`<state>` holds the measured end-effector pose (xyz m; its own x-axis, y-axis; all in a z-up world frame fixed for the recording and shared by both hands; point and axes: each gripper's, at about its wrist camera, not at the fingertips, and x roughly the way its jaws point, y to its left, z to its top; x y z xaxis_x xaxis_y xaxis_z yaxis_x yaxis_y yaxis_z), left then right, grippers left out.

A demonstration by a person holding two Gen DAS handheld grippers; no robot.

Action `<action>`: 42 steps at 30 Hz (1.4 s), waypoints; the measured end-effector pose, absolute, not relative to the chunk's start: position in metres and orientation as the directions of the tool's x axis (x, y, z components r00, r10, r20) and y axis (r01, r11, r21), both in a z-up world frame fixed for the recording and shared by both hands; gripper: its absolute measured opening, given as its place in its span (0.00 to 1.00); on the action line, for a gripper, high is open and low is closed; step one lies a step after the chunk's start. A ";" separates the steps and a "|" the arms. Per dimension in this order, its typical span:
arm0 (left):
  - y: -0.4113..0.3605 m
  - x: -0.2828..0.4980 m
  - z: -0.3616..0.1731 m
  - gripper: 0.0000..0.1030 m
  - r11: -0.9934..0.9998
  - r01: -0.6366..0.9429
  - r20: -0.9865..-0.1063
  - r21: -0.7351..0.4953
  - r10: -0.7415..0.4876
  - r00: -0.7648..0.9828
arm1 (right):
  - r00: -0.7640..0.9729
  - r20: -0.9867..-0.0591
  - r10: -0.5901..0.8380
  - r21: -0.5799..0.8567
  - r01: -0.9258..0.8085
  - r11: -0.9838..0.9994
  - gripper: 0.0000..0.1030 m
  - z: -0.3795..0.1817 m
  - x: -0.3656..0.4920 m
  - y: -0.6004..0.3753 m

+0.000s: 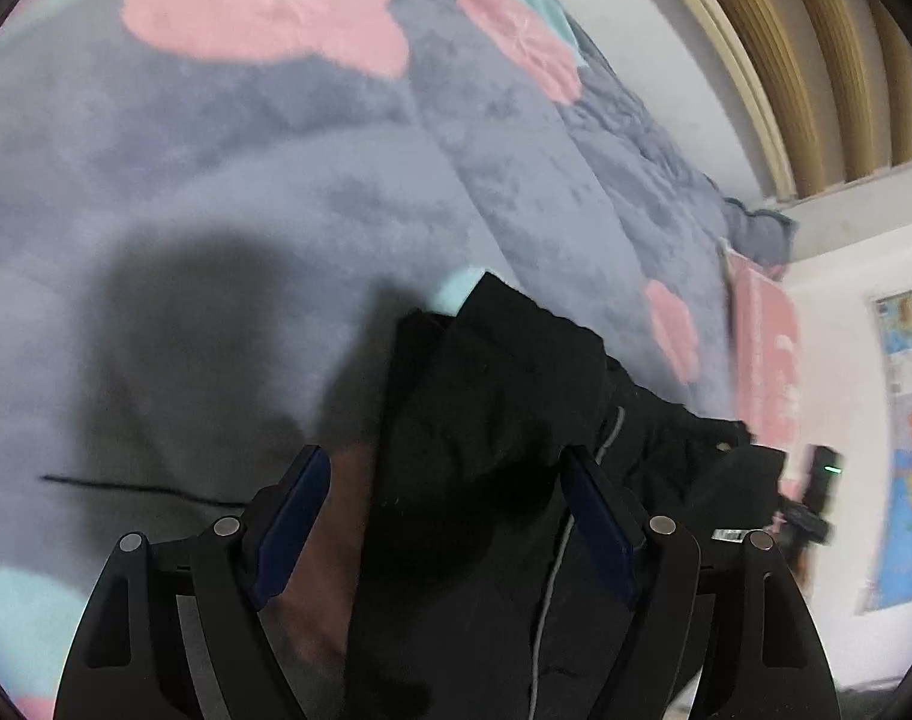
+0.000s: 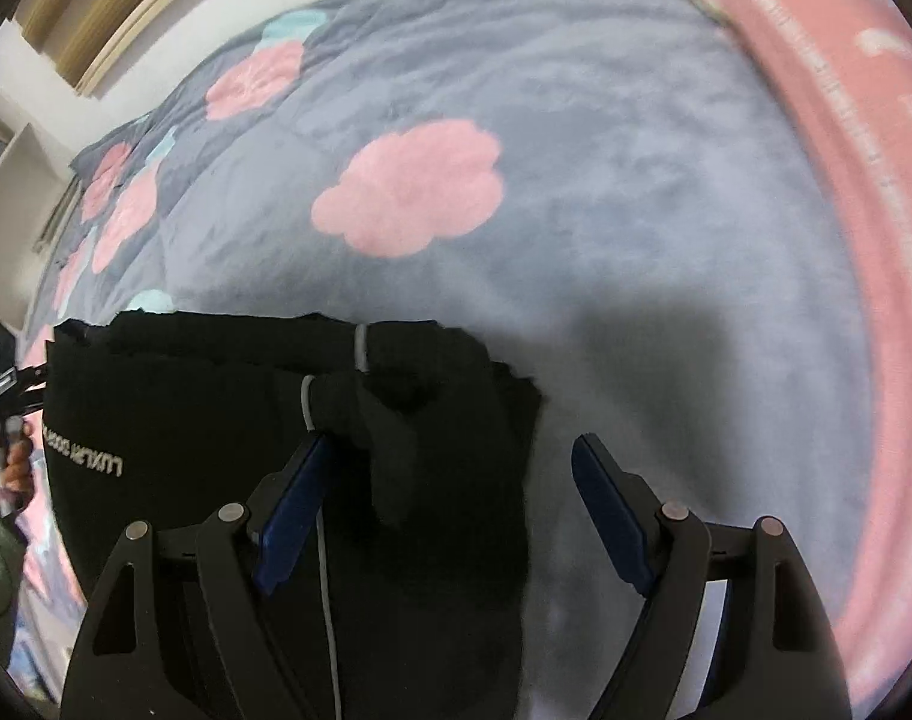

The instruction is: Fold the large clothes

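Lying bunched on the grey flowered blanket (image 2: 606,192), the black garment (image 2: 228,420) looks soft, limp and fairly bulky. Both the left gripper (image 1: 444,516) and right gripper (image 2: 450,504) hover spread, released; its upper hem edge seems the best hold.

The black garment (image 2: 228,420) carries one line of pale lettering near its left edge, seen reversed and blurred in the right wrist view; it cannot be read with certainty. No other text is legible.
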<state>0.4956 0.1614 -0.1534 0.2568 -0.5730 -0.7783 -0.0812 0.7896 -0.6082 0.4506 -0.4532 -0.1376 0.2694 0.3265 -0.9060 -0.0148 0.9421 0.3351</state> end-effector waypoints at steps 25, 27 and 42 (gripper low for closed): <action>0.128 0.543 -0.103 0.10 0.871 -0.081 -0.806 -0.485 -0.409 0.427 | 0.399 -0.916 0.040 0.086 0.099 0.991 0.20 -0.093 0.500 -0.445; 0.124 0.548 -0.146 0.11 0.884 -0.135 -0.858 -0.448 -0.382 0.343 | 0.327 -0.943 0.053 0.090 0.100 0.991 0.20 -0.128 0.507 -0.441; 0.151 0.504 -0.074 0.51 0.919 -0.116 -0.826 -0.376 -0.275 0.493 | 0.431 -0.899 0.073 0.143 0.132 0.981 0.68 -0.059 0.448 -0.435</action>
<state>0.5042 0.1511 -0.0740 0.4927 -0.2752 -0.8256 -0.1161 0.9194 -0.3757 0.4483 -0.4354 -0.0593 0.4310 0.0728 -0.8994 0.1322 0.9809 0.1428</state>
